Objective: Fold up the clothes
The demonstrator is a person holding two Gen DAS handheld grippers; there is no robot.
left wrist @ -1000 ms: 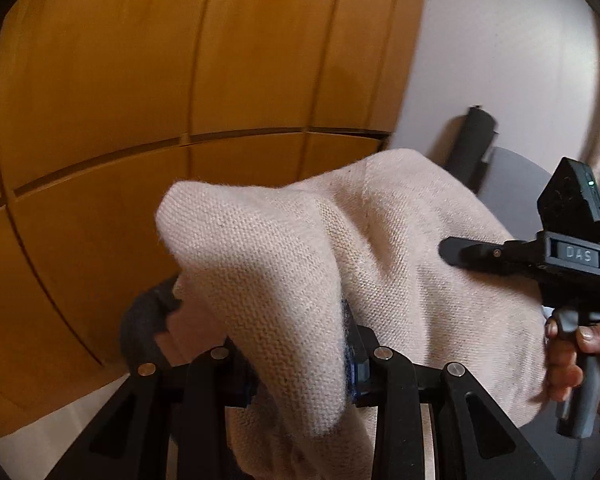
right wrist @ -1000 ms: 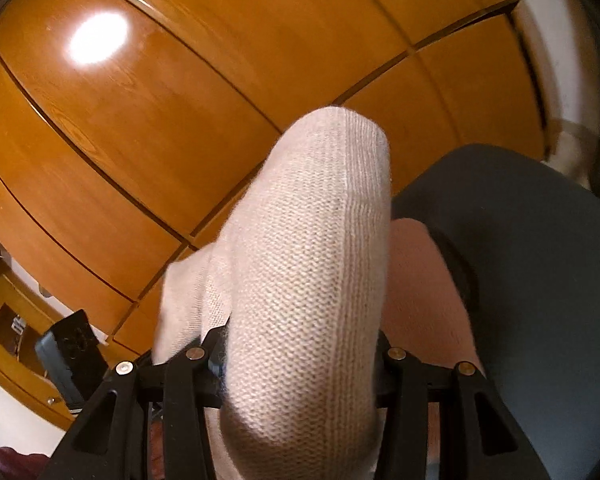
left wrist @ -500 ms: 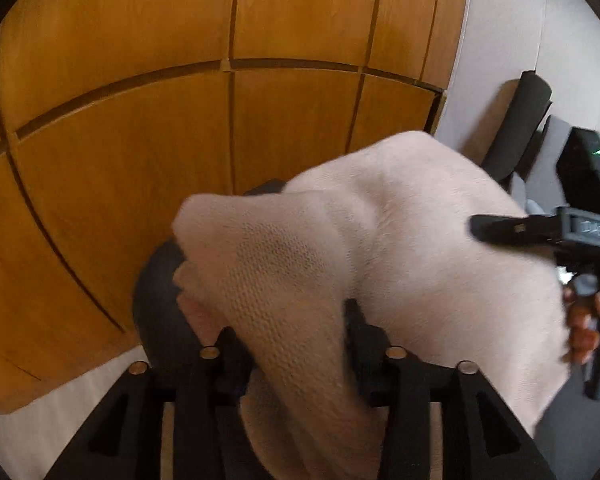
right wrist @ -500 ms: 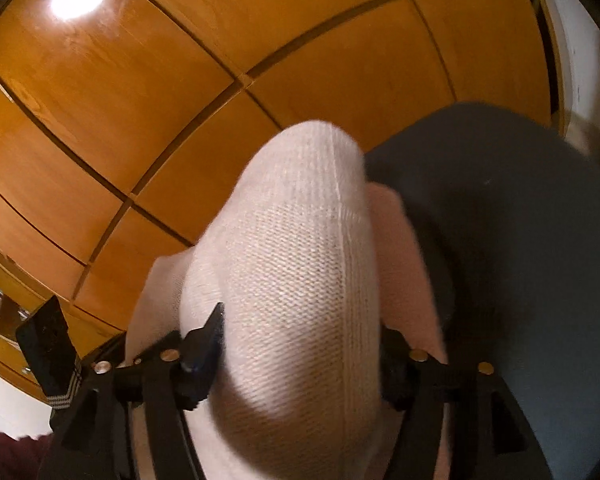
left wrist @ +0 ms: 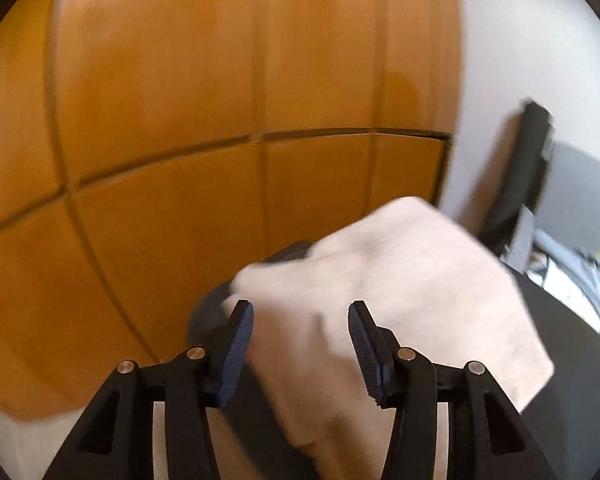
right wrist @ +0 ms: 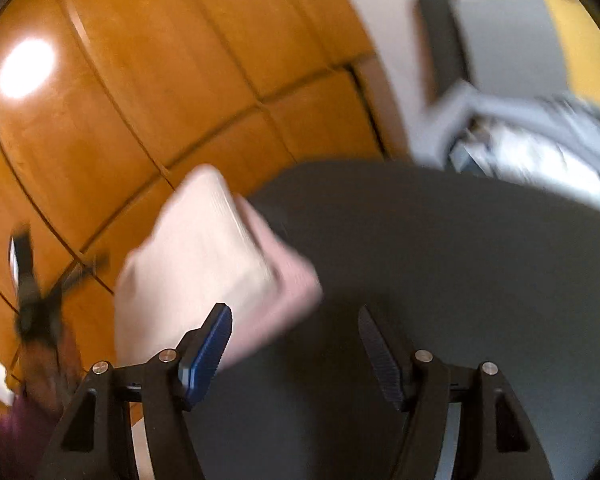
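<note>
Let go on both sides: left gripper (left wrist: 300,332) and right gripper (right wrist: 294,338) spread wide, no longer pinching. Left beige sweater (left wrist: 396,292) bundled at dark seat's (right wrist: 440,256) left edge; probably one fold completed.

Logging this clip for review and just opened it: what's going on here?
A person with a handheld gripper in each hand is folding clothes. A folded beige knit sweater lies on a dark grey round surface in front of wooden cabinet doors. Both the left gripper and the right gripper are open and hold nothing; the sweater lies free beyond their fingers. Both views are motion-blurred.
</note>
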